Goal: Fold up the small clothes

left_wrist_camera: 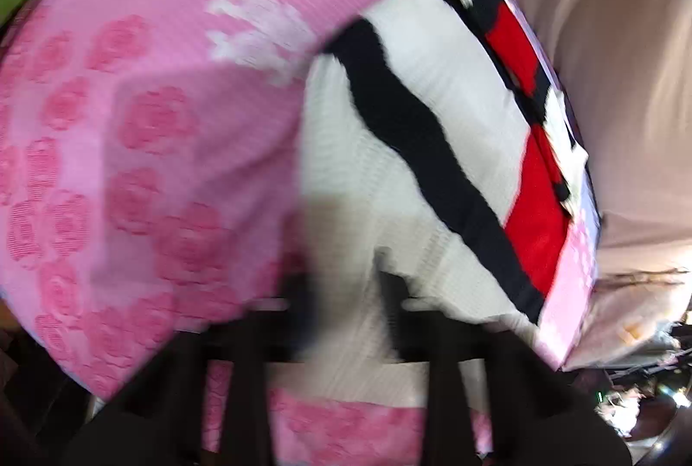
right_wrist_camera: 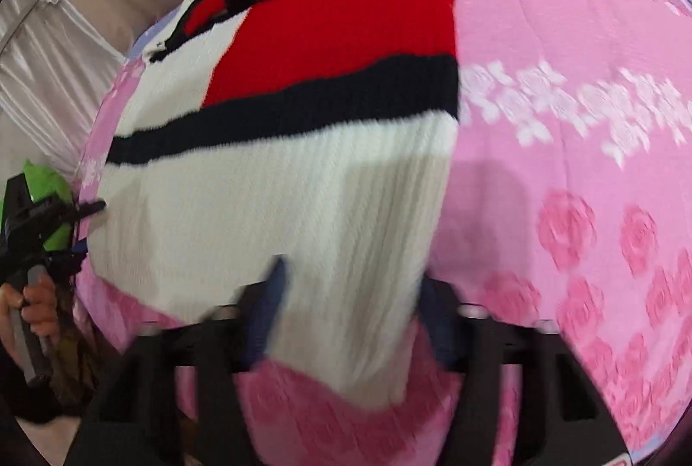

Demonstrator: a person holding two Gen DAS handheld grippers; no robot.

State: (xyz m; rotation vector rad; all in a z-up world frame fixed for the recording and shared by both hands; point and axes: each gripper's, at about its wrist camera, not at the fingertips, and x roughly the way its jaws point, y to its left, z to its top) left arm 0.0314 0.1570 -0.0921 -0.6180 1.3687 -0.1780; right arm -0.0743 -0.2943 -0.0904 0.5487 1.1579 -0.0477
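Note:
A white knit sweater [left_wrist_camera: 432, 111] with a black band and red panels lies on a pink rose-patterned bedspread [left_wrist_camera: 151, 120]. My left gripper [left_wrist_camera: 346, 288] is at its near white edge, with a fold of white knit running down between the dark fingers, which pinch it. In the right wrist view the sweater [right_wrist_camera: 302, 206] fills the middle. My right gripper [right_wrist_camera: 350, 293] holds the white hem, which hangs down between its blue-padded fingers. The left gripper [right_wrist_camera: 86, 228] also shows there at the sweater's left edge, held by a hand [right_wrist_camera: 30, 306]. Both views are blurred.
The bedspread [right_wrist_camera: 562, 120] stretches wide to the right of the sweater. Beige drapery [left_wrist_camera: 605, 33] hangs beyond the bed's far side, and a cluttered heap [left_wrist_camera: 648, 379] sits low at the right. A pale curtain [right_wrist_camera: 43, 55] stands at the left.

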